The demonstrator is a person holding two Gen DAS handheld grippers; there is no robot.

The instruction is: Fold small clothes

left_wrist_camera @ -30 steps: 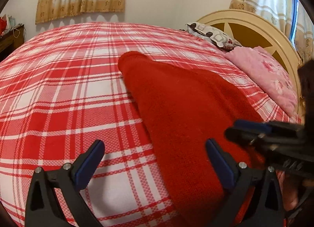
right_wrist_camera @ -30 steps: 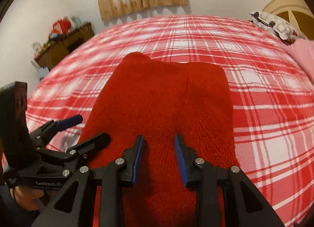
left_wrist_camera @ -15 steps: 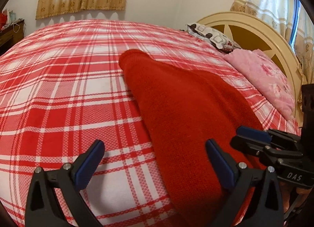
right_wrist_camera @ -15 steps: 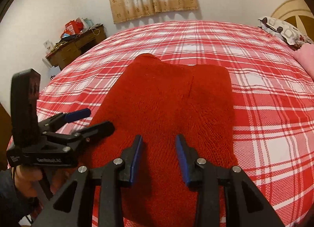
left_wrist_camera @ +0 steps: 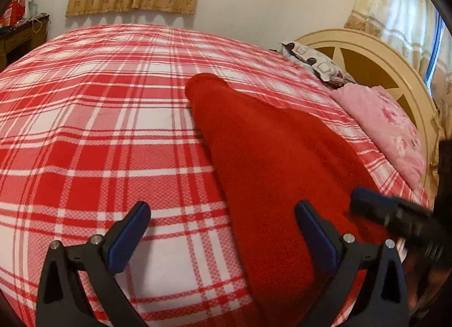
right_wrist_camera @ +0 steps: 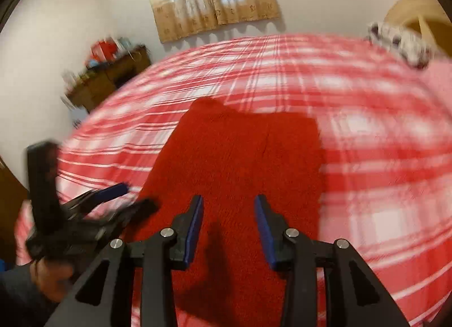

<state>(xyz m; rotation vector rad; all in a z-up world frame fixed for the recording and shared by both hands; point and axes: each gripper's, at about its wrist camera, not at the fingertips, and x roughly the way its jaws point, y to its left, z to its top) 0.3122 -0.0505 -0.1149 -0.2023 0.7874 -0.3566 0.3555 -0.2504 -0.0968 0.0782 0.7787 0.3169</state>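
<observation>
Nearest the lens at six o'clock, the right gripper [right_wrist_camera: 228,205] hangs just above the near end of the red knitted garment [right_wrist_camera: 240,163] with its jaws partly spread and just opening a little further, nothing caught between them, while the left gripper [left_wrist_camera: 223,224] stands with jaws spread wide over the garment's left edge at about five o'clock in its own view. From here each gripper would best settle on a near corner and pinch both layers before lifting. The garment lies flat on the plaid bedsheet [left_wrist_camera: 99,135], running toward twelve o'clock, so I judge the fold should carry the near end squarely to that far edge.
</observation>
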